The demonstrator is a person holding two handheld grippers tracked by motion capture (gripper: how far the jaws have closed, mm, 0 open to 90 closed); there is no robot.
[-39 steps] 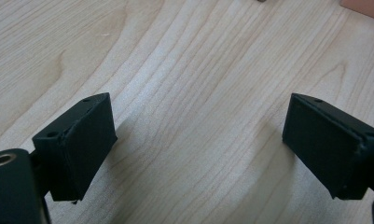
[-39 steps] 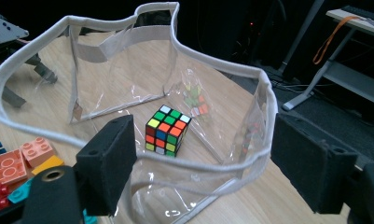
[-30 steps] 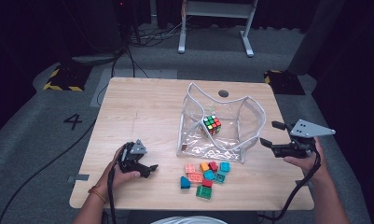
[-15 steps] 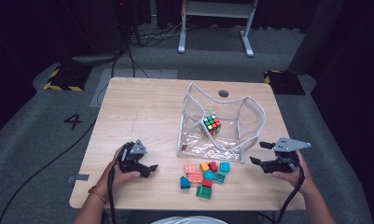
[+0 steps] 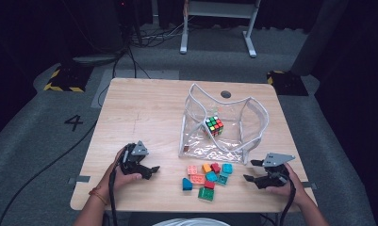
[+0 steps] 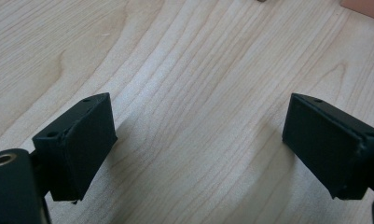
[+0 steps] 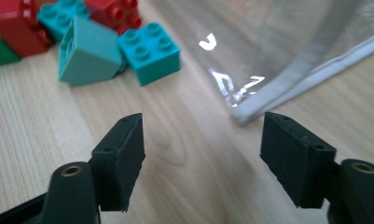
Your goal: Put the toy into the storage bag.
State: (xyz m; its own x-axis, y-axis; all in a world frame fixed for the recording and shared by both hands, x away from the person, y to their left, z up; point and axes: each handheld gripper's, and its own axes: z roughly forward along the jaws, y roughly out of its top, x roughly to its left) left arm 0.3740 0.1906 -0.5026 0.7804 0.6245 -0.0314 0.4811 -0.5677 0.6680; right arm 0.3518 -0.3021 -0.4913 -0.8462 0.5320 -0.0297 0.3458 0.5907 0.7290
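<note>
- My right gripper [image 5: 251, 170] sits just right of the brick pile [image 5: 207, 176] — jaws apart, just been closing, nothing between them.
- My left gripper [image 5: 154, 170], left of the pile, is released over bare table [image 5: 144, 113].
- The clear bag [image 5: 222, 127] lies just behind the pile.

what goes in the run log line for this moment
left gripper: open, on table | right gripper: open, closing, nothing between | blocks: loose | clear bag: holds cube
</note>
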